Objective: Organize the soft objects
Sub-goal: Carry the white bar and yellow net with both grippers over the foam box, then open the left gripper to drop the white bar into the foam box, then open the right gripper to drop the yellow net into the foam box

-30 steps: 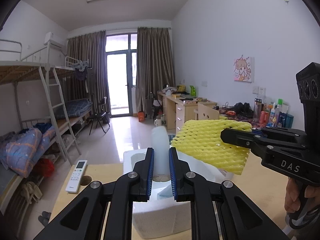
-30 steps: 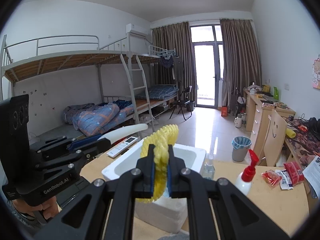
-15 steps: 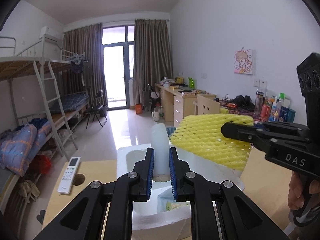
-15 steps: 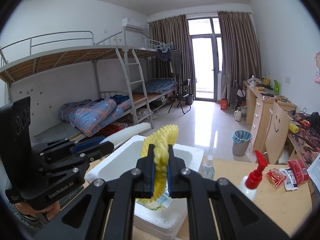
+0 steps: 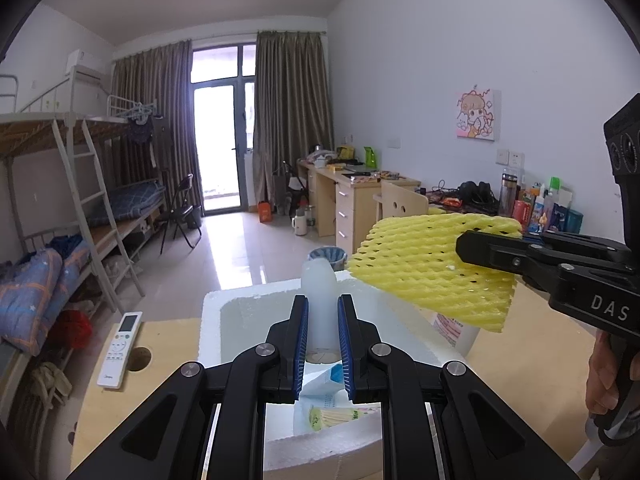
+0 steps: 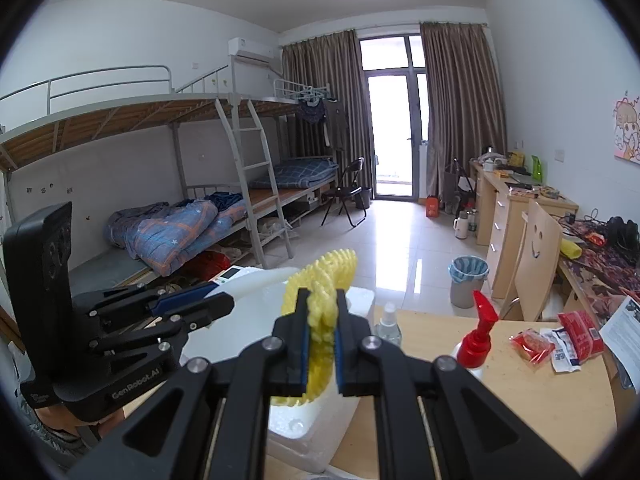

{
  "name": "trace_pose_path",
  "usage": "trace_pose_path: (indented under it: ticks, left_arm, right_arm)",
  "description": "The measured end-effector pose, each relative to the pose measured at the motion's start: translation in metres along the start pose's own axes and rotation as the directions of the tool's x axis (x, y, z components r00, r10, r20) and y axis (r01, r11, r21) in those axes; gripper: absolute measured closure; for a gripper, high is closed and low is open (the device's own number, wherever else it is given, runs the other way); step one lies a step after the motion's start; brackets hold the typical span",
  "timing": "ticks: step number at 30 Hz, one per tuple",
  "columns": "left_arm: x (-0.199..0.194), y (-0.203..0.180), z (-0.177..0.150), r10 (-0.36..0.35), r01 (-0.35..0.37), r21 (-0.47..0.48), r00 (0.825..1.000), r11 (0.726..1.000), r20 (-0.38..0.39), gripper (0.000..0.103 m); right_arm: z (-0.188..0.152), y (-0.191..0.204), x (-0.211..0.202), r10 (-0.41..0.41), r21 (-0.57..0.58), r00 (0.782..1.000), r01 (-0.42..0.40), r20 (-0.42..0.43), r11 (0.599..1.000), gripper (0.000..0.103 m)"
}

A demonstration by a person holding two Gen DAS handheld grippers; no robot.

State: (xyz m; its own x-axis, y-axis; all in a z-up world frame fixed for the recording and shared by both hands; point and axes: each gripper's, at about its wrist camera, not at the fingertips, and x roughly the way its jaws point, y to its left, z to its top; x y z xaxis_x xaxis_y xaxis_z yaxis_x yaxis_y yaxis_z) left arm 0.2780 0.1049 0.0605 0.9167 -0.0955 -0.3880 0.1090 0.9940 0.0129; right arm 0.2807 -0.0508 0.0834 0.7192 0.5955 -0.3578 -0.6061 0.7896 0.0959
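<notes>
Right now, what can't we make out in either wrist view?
- White foam box floor: left wrist view, left gripper covers most.
- White foam piece lower end: hidden between the pads.
- Yellow foam net full shape: right wrist view, right gripper covers it.
- Packet print: too small.

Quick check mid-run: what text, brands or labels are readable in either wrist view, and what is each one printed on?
"DAS": on the black body of the right tool, seen from the left wrist view.
"GenRobot.AI": on the black body of the left tool, seen from the right wrist view.
Remote control: a brand mark near its lower end, too small to read.
Red snack packets, paper sheet, spray bottle label, packet in the foam box: print is blurred, unreadable.
</notes>
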Motion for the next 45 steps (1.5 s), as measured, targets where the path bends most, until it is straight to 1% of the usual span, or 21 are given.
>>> trace_pose_path:
  ticks: [1, 3, 6, 8, 10, 11, 13, 14, 17, 21, 28, 33, 37, 45]
  left_arm:
    - [0.0, 0.0, 0.0, 0.0, 0.0, 0.0, 1.0, 1.0, -0.001, 0.084]
    - [0.001, 0.0, 0.0, 0.002, -0.002, -0.004, 1.0, 1.0, -0.004, 0.082]
    - [0.005, 0.001, 0.0, 0.005, -0.005, -0.011, 1.0, 1.0, -0.01, 0.076]
    - [0.007, 0.003, -0.001, 0.003, -0.003, -0.01, 1.0, 1.0, -0.018, 0.059]
    - [0.009, 0.003, -0.002, 0.019, -0.019, -0.009, 1.0, 1.0, -0.021, 0.025]
    - [0.008, 0.004, -0.002, 0.026, -0.026, -0.007, 1.0, 1.0, -0.014, 0.019]
    - [0.003, 0.006, -0.002, 0.049, -0.049, -0.013, 0.999, 0.999, 0.01, 0.004]
    - [0.0, 0.007, -0.002, 0.057, -0.056, -0.012, 0.998, 0.998, 0.02, 0.001]
    - [-0.008, 0.009, -0.003, 0.092, -0.092, -0.004, 0.995, 0.996, 0.041, 0.001]
    - [-0.016, 0.016, -0.004, 0.11, -0.109, -0.021, 0.992, 0.994, 0.053, 0.001]
    - [-0.029, 0.028, -0.007, 0.144, -0.141, -0.048, 0.988, 0.989, 0.061, 0.001]
    - [-0.039, 0.037, -0.009, 0.183, -0.178, -0.069, 0.98, 0.982, 0.077, 0.001]
    - [-0.044, 0.043, -0.011, 0.21, -0.205, -0.075, 0.975, 0.976, 0.067, 0.001]
    - [-0.047, 0.05, -0.018, 0.226, -0.219, -0.096, 0.972, 0.971, 0.066, 0.001]
  right_arm:
    - [0.0, 0.0, 0.0, 0.001, 0.0, 1.0, -0.001, 0.002, 1.0, 0.091]
    - [0.002, 0.002, 0.001, 0.001, -0.002, 1.0, -0.001, 0.003, 1.0, 0.091]
    - [0.001, 0.002, 0.0, -0.001, -0.001, 1.0, 0.001, 0.005, 1.0, 0.091]
    - [0.001, 0.001, -0.001, -0.007, 0.0, 1.0, 0.007, 0.008, 1.0, 0.091]
    - [0.001, 0.001, -0.001, -0.007, 0.0, 1.0, 0.007, 0.009, 1.0, 0.091]
    - [0.001, 0.001, -0.001, -0.008, -0.001, 1.0, 0.008, 0.009, 1.0, 0.091]
    - [0.001, 0.0, 0.0, -0.009, -0.002, 1.0, 0.009, 0.009, 1.0, 0.091]
    - [0.001, 0.0, 0.0, -0.007, -0.002, 1.0, 0.007, 0.008, 1.0, 0.091]
    - [0.0, 0.001, 0.001, -0.004, -0.002, 1.0, 0.004, 0.003, 1.0, 0.091]
    - [0.001, 0.006, 0.005, 0.006, -0.01, 1.0, -0.006, -0.003, 1.0, 0.091]
    - [0.005, 0.016, 0.018, 0.037, -0.023, 0.999, -0.037, -0.018, 0.999, 0.091]
    - [0.005, 0.026, 0.029, 0.067, -0.028, 0.997, -0.068, -0.035, 0.997, 0.091]
    - [0.006, 0.035, 0.038, 0.085, -0.036, 0.995, -0.087, -0.043, 0.996, 0.091]
    - [0.005, 0.038, 0.048, 0.083, -0.02, 0.995, -0.084, -0.053, 0.996, 0.091]
